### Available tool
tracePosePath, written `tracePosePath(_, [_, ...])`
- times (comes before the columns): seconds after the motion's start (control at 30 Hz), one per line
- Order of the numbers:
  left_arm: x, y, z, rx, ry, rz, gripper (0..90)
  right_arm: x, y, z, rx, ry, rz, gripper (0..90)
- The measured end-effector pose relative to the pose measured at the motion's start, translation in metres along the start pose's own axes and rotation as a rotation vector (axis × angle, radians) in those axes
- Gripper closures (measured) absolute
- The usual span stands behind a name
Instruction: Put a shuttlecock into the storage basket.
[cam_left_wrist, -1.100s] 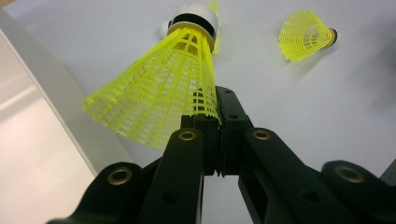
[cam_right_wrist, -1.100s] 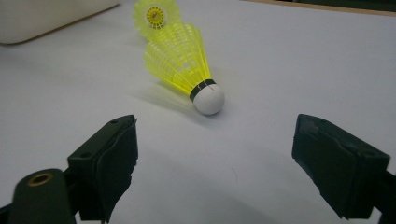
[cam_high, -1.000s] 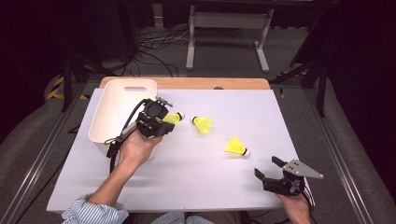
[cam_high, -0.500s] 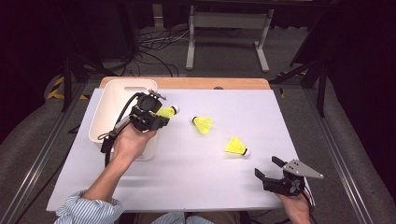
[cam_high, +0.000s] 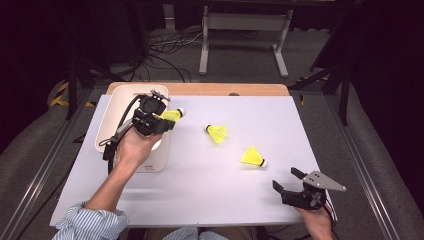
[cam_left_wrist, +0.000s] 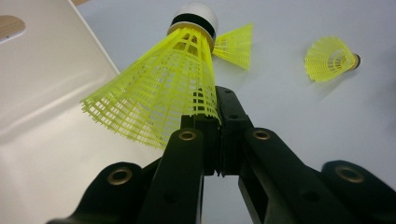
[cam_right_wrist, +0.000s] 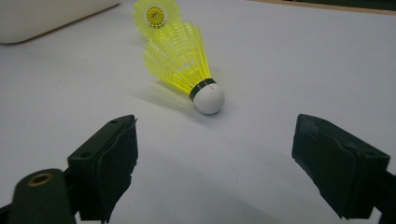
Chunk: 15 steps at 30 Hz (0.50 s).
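The right gripper (cam_right_wrist: 215, 158) holds its two black jaws wide apart, one at 7 o'clock and one at 4 o'clock, with nothing between them. Both hang over a white table surface (cam_right_wrist: 289, 70). At 12 o'clock from the gap lies a yellow shuttlecock (cam_right_wrist: 184, 63) on its side, its white cork tip pointing toward 5 o'clock. Just beyond it, at 11 o'clock, lies a second yellow shuttlecock (cam_right_wrist: 156, 14), its open skirt facing the camera. At 10 o'clock sits the corner of a cream tray (cam_right_wrist: 42, 16). A wooden table edge (cam_right_wrist: 336, 7) runs at 1 o'clock.
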<state>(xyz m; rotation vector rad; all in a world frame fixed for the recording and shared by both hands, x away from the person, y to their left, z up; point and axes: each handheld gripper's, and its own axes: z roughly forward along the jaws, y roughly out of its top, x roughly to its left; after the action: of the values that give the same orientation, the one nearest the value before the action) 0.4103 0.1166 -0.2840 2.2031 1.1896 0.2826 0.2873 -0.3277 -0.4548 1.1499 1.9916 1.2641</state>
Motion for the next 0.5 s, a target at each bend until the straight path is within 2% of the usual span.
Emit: tracePosePath(0.5, [0.022,0.002,-0.006,-0.008,0.037,-0.049,89.0,0.000,0.000,0.000,-0.002,-0.001,0.001,14.7])
